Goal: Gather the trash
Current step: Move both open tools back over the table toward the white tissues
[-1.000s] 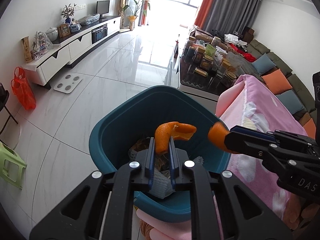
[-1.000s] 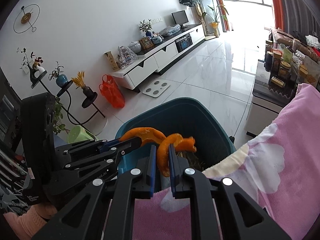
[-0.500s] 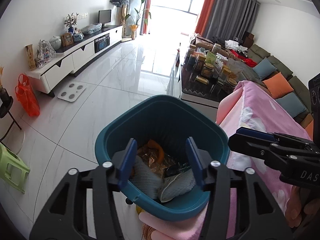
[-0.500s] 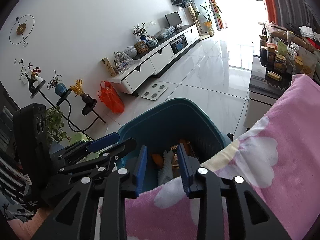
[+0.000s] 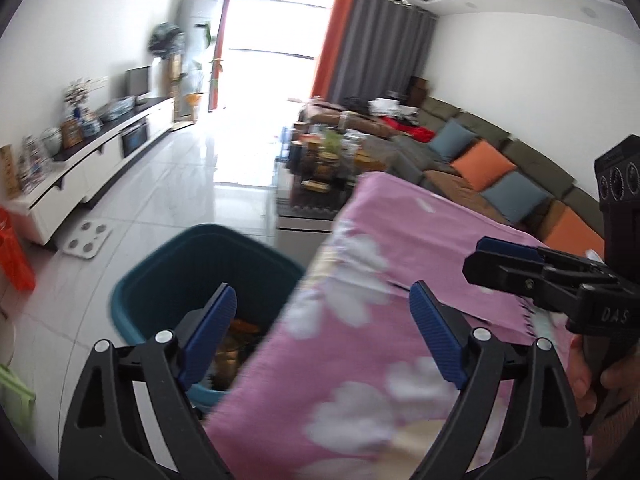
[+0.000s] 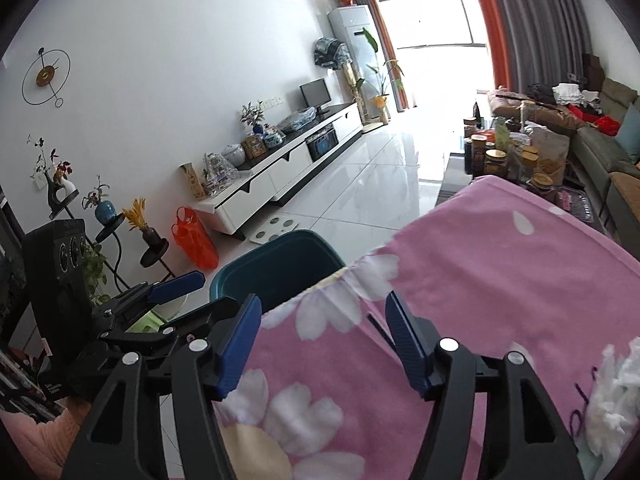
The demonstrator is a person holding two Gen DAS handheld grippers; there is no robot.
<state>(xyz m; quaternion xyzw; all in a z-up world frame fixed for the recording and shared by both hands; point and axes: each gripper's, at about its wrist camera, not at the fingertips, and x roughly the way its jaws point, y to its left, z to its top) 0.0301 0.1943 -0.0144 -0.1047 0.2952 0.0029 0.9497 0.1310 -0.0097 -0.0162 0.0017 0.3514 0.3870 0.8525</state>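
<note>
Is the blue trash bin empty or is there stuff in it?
Not empty. The left wrist view shows orange and brown scraps at the bottom of the bin; how full it is cannot be told.

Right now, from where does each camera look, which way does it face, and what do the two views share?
Left wrist: sits on the left gripper, looks across the pink blanket toward the window; its open fingers, the right gripper and a hand show.
Right wrist: sits on the right gripper, looks over the blanket toward the TV cabinet; its open fingers and the left gripper show.
Shared: the teal bin, the blanket, the floor scale, each other's gripper.
</note>
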